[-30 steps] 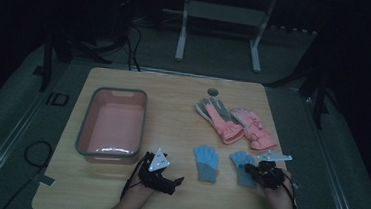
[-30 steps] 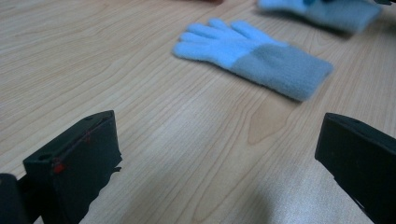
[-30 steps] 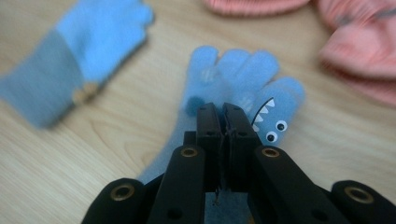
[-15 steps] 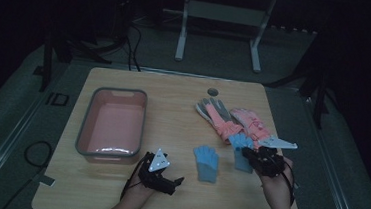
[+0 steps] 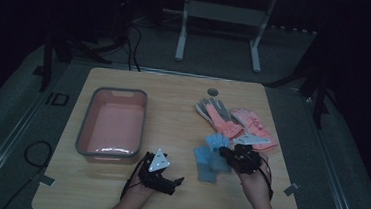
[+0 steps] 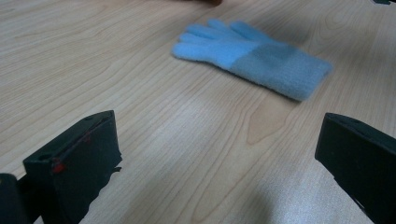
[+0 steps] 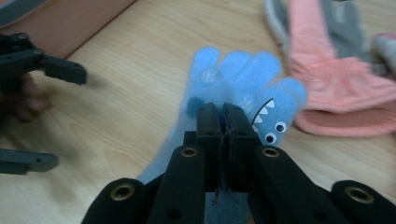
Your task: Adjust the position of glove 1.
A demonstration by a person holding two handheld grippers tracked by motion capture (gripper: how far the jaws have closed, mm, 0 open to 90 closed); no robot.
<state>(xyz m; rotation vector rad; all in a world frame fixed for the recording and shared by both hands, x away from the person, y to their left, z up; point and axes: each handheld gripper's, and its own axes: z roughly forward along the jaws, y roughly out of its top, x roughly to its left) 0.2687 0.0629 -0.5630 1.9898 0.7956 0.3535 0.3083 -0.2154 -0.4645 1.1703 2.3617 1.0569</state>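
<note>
pale wood-grain table (image 5: 166, 198), right tool (image 7: 223, 116) clamped on fuzzy blue glove (image 7: 243, 74), left tool (image 6: 219, 154) wide open, empty

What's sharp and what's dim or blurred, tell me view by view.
High view: dim overall, the surroundings nearly black, the table lit. Left gripper view: bright, wood grain crisp, the flat blue glove slightly soft. Right gripper view: the right gripper sharp, the pink gloves behind blurred.

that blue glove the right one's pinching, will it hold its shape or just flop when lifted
Probably flops: the blue glove looks like soft fuzzy knit, bunched where the right hand-held gripper is shut on it. Likely light and unlikely to slip, since the fabric looks grippy. Its unheld end may drag on the table.
</note>
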